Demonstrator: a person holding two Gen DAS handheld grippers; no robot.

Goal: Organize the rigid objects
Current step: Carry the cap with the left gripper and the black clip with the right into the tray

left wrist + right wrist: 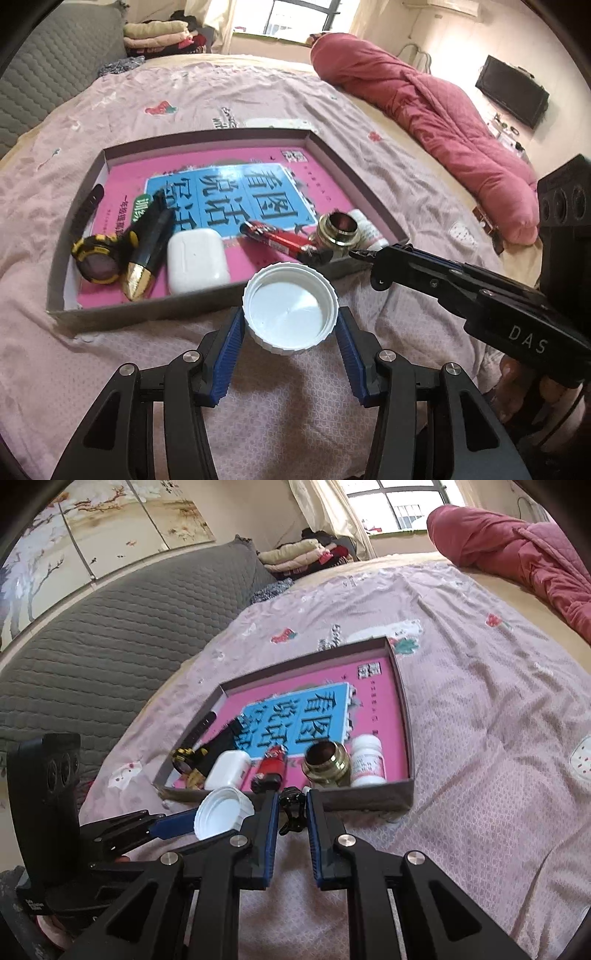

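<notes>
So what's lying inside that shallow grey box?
Shallow grey box: pink book beneath a yellow-black watch, white case, red tube, brass ring, white bottle. The book's underside is hidden.

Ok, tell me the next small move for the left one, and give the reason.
Probably carry the white cap forward over the near wall of the tray and set it down there. The left hand-held gripper grips it by the sides, open side up, just short of the tray. The bare pink patch right of the white case looks free. The right hand-held gripper holds a small black clip.
</notes>
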